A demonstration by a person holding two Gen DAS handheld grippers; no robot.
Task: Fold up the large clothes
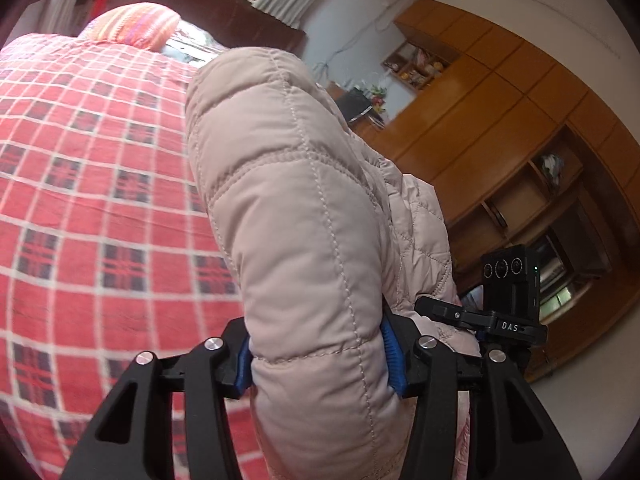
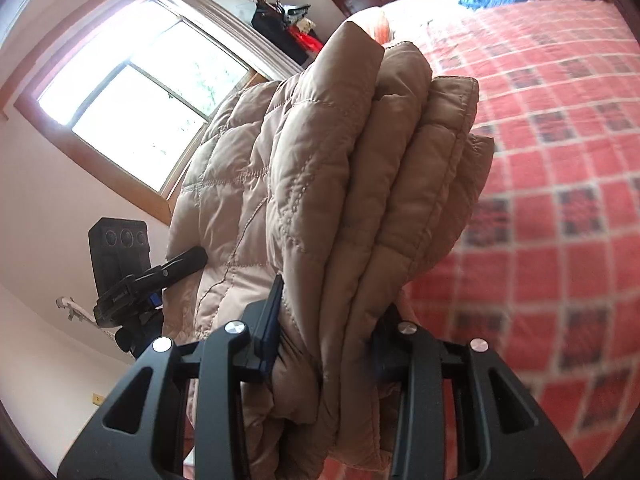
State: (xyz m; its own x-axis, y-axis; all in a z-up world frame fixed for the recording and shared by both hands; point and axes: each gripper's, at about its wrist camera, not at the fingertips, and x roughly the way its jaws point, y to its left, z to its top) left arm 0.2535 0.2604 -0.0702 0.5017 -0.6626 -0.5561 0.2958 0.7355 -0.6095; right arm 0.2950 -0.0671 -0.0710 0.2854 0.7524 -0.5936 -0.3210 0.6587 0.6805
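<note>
Quilted jacket [image 1: 304, 208] clamped upright by both grippers [image 1: 320, 360] [image 2: 324, 344].

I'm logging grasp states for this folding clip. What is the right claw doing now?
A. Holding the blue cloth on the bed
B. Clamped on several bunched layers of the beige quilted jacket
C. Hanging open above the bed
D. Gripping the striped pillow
B: in the right wrist view the right claw is shut on a thick stack of folds of the beige quilted jacket, above the red plaid bedspread.
</note>
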